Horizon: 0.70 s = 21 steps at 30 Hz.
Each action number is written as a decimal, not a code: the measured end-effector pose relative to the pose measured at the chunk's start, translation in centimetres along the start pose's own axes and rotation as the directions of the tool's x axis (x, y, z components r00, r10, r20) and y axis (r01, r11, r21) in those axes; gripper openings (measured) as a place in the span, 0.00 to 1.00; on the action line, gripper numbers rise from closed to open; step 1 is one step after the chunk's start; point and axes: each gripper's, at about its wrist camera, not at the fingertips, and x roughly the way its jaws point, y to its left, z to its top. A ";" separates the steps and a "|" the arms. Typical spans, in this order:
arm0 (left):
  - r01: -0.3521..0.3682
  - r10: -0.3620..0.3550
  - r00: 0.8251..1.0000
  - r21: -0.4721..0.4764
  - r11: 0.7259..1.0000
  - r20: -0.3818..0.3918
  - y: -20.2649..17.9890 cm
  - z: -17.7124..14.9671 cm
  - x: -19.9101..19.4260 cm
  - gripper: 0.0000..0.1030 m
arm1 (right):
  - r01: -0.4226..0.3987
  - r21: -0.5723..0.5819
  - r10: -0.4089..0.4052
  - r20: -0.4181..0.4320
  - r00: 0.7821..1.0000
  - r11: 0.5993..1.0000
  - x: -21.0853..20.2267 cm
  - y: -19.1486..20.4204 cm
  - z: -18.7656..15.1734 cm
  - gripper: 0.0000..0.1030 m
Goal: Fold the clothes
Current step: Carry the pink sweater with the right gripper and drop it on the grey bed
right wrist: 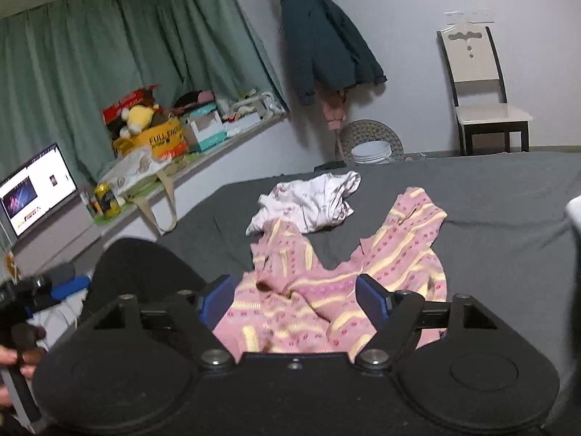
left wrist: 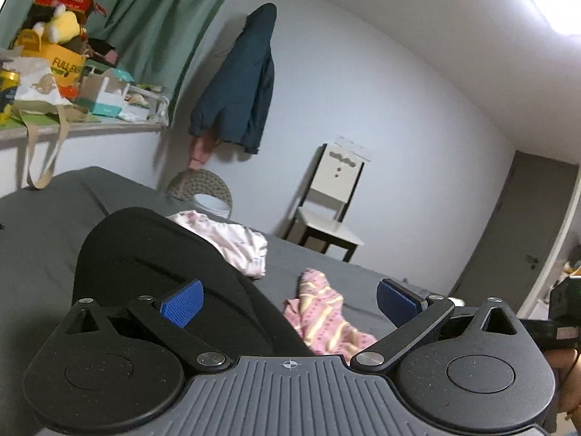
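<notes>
The pink patterned garment [right wrist: 326,290] runs hidden beneath the right gripper [right wrist: 296,298]'s body.

The yellow box [left wrist: 63,63] on the ledge reads "FULL", the rest being too blurred.

Left gripper [left wrist: 290,303]: black linkage arms, blue ridged pads, silver screws, grey ribbed base with crosshair mark.
Right gripper [right wrist: 296,299]: black body, blue pads.

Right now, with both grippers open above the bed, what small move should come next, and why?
Probably lower the right gripper onto the near edge of the pink patterned garment and close on it. The garment lies crumpled and unfolded on the grey bed, directly between the right gripper's open fingers, and neither it nor the left gripper holds anything yet.
</notes>
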 end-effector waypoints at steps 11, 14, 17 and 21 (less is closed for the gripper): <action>0.069 -0.070 0.996 -0.011 0.998 -0.061 -2.0 -0.5 1.5 0.99 | -0.108 0.135 0.095 0.096 0.991 0.985 -1.7 -1.3 0.1 0.76; 0.076 -0.076 0.996 0.002 0.997 -0.054 -2.6 -0.6 1.1 0.99 | -0.144 0.118 0.133 0.097 0.986 0.983 -1.9 -0.3 -0.1 0.77; 0.072 -0.071 0.996 0.007 0.997 -0.046 -2.7 -0.4 0.5 0.99 | -0.159 0.093 0.151 0.089 0.985 0.983 -1.9 0.7 0.2 0.77; 0.069 -0.069 0.997 -0.008 0.998 -0.032 -2.5 0.1 0.1 0.99 | -0.194 0.087 0.184 0.115 0.976 0.977 -2.5 1.6 0.3 0.80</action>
